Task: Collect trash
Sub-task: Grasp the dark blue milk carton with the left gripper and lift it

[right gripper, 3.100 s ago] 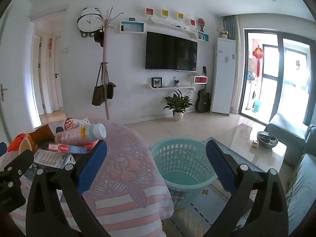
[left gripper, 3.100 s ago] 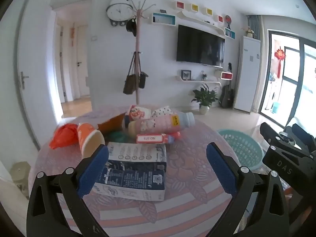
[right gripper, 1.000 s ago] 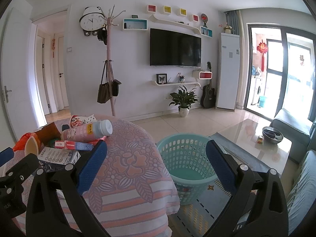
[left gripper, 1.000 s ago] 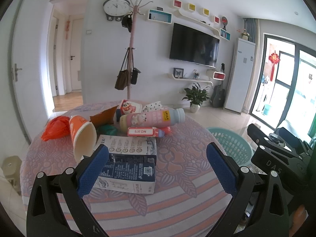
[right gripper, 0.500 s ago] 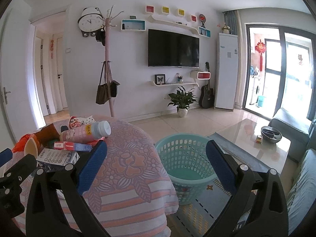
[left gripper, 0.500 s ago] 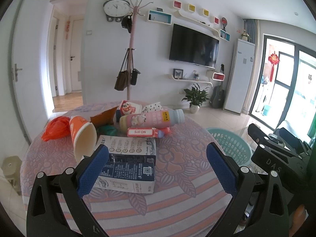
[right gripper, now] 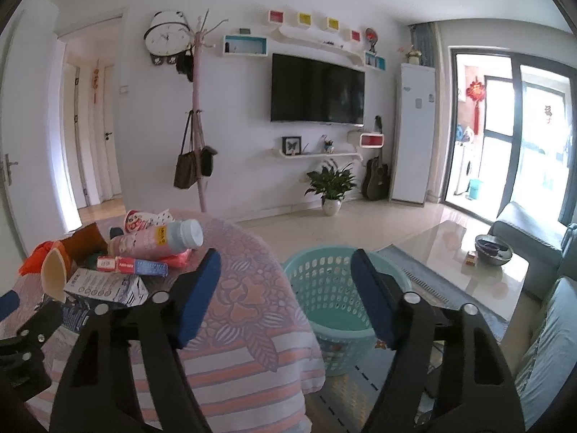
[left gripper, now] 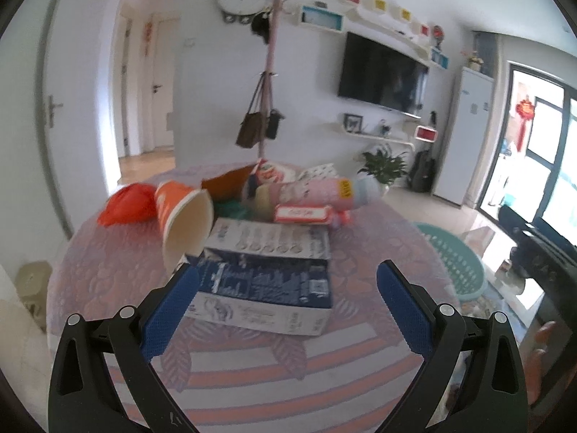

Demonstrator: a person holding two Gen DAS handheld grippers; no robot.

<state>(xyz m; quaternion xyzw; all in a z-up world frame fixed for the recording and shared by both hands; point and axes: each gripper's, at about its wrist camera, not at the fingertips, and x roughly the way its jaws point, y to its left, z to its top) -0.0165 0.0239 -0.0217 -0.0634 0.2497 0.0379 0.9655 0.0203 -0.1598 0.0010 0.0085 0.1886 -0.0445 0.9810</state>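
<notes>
A pile of trash lies on a round table with a pink patterned cloth (left gripper: 378, 252): a dark blue and white carton (left gripper: 267, 281) nearest, an orange paper cup (left gripper: 182, 216) on its side, a pink bottle (left gripper: 313, 191), a red and white tube box (left gripper: 303, 214), a red bag (left gripper: 126, 204). My left gripper (left gripper: 286, 306) is open, its jaws on either side of the carton's near end, just short of it. My right gripper (right gripper: 286, 288) is open and empty, to the right of the table, above a teal basket (right gripper: 324, 288). The carton (right gripper: 104, 285) also shows in the right view.
The teal basket (left gripper: 450, 259) stands on the floor right of the table. A coat stand with bags (right gripper: 196, 158), a potted plant (right gripper: 330, 184), a glass coffee table (right gripper: 479, 270) and a grey sofa (right gripper: 551, 310) stand further off.
My left gripper has moved forward and down toward the carton, which now looks larger between its jaws. My right gripper's jaws have narrowed somewhat but stay open.
</notes>
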